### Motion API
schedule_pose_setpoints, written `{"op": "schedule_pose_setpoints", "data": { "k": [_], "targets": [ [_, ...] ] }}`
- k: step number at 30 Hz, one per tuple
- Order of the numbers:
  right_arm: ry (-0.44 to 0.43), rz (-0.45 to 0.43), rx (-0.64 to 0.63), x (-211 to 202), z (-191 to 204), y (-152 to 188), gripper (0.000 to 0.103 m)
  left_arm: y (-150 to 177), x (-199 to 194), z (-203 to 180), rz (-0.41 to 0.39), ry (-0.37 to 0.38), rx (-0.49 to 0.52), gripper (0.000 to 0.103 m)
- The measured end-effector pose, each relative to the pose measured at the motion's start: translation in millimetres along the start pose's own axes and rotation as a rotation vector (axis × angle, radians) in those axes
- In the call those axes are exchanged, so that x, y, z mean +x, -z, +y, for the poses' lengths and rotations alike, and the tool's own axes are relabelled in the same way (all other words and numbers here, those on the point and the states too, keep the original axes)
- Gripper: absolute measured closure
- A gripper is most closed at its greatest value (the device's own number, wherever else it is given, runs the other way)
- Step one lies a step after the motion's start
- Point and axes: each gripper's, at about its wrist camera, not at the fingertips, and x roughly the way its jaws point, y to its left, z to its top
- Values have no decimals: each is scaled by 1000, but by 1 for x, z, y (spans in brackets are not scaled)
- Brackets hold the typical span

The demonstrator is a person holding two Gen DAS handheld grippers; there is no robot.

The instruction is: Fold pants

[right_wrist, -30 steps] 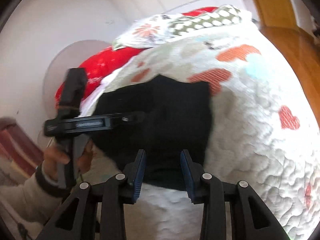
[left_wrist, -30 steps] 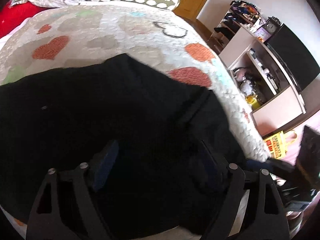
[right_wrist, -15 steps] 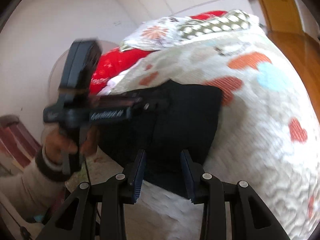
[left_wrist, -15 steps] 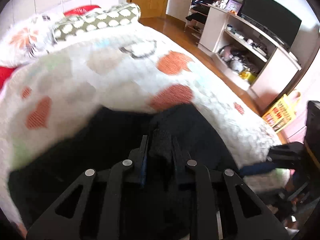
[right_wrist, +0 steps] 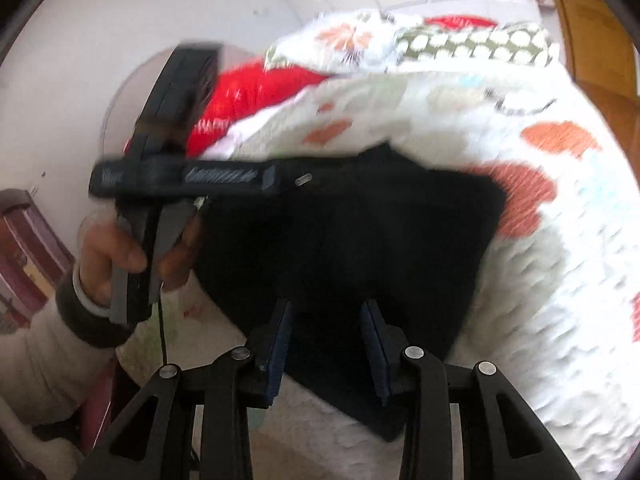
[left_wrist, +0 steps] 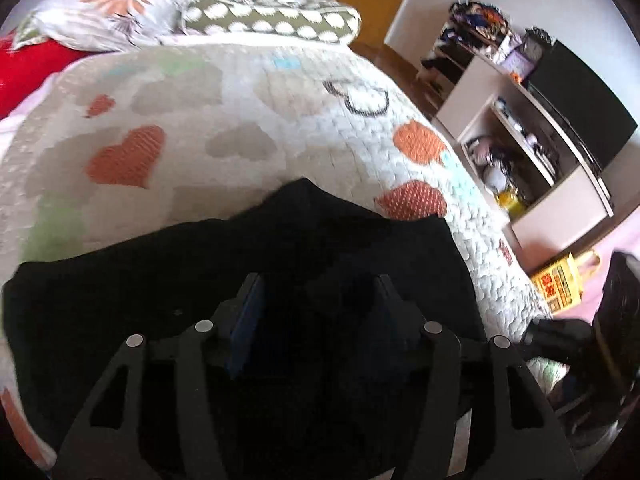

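Observation:
The black pants lie folded into a compact dark block on the heart-patterned quilt near the bed's front edge; they also show in the right wrist view. My left gripper hovers just above the pants with its jaws apart and nothing between them. My right gripper is open and empty over the pants' near edge. In the right wrist view the left gripper's body, held by a hand, hangs over the pants' left side.
Pillows and a red blanket lie at the head of the bed. A white shelf unit with a dark TV stands to the right. A yellow bag sits on the floor.
My left gripper was shut on a fold of the pants half a second ago; it has opened and let the cloth drop. The right gripper has stayed open.

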Motion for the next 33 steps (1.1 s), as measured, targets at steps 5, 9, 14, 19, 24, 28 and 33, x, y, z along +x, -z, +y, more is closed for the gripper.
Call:
{"op": "schedule_pose_setpoints", "data": {
  "k": [5,9,14,19,24,28,33],
  "targets": [
    [41,-66,-1,7,-1,-28,69,14,-13,7,-42,-106,7,46],
    [97,-38,-25,44,2,-45,69,28,-19,19,-48,-141,-28,46],
    [174,37,-71,93,6,-51,69,44,-26,32,-47,-183,-72,46],
    [187,17,-83,78,11,-54,69,52,-34,41,-68,-212,-100,46],
    [175,-15,-91,53,22,-48,69,58,-38,47,-86,-224,-128,46],
    [174,7,-95,59,28,-41,69,63,-42,49,-100,-260,-140,46],
    [182,48,-97,80,28,-31,69,69,-51,54,-133,-339,-139,46]
  ]
}}
